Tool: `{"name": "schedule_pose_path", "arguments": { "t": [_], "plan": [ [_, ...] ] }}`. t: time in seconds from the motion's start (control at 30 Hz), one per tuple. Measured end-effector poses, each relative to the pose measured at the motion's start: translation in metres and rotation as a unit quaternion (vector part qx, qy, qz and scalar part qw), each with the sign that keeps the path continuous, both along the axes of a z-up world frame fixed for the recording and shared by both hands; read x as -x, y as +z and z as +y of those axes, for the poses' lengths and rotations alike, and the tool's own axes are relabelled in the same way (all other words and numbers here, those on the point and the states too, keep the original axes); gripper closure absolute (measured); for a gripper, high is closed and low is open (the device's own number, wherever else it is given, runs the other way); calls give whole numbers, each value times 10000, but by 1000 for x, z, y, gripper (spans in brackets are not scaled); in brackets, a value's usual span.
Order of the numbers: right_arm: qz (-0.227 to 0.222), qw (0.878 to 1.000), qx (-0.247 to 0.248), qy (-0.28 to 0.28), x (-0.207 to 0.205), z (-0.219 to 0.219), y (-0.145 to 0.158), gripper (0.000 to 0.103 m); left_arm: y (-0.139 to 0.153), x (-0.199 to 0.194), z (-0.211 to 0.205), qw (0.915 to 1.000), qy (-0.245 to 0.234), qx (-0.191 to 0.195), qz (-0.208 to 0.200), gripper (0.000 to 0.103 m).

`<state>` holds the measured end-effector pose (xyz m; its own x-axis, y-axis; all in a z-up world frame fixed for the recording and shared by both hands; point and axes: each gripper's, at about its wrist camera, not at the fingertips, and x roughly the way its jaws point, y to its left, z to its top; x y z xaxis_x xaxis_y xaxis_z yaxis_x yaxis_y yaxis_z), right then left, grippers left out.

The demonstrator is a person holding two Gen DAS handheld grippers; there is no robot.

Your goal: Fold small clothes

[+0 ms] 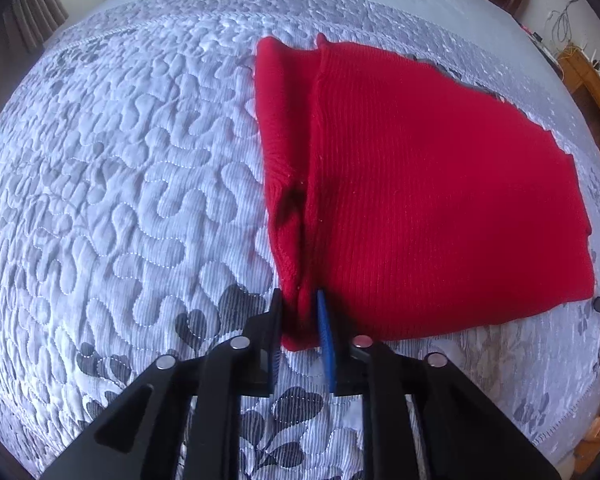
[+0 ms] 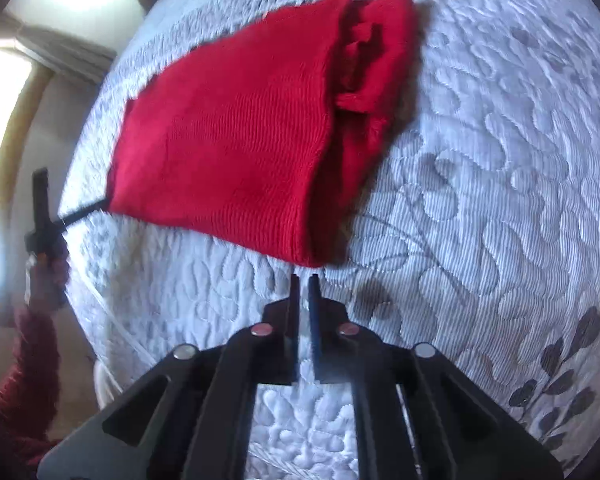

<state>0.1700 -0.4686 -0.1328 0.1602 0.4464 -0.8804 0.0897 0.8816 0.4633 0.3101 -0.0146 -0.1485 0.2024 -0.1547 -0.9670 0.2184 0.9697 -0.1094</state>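
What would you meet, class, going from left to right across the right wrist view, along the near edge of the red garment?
Person's hand on the left claw's handle → left claw at the garment's corner → red knitted garment → bare quilted bedspread.

Red knit garment (image 1: 420, 184), folded, lying flat on quilted bedspread (image 1: 120, 180)

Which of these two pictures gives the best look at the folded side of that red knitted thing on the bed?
The left wrist view. There the red knit garment is sharp, and its folded edge runs straight up from the left claw, which pinches the near corner. The right wrist view shows the garment too, but blurred, with that edge bunched at the far side.
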Motion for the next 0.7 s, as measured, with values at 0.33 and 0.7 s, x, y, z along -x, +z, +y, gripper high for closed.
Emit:
{"name": "schedule_pose_path", "arguments": {
  "t": [0.33,0.7],
  "plan": [
    [258,9968,-377,-655,-22,-13,-18,31,-8,-10,18,9983,338,402,249,33],
    [488,9909,-981,-786,-43,-2,-43,91,-19,-38,0,9943,443,808,543,74]
  ]
}}
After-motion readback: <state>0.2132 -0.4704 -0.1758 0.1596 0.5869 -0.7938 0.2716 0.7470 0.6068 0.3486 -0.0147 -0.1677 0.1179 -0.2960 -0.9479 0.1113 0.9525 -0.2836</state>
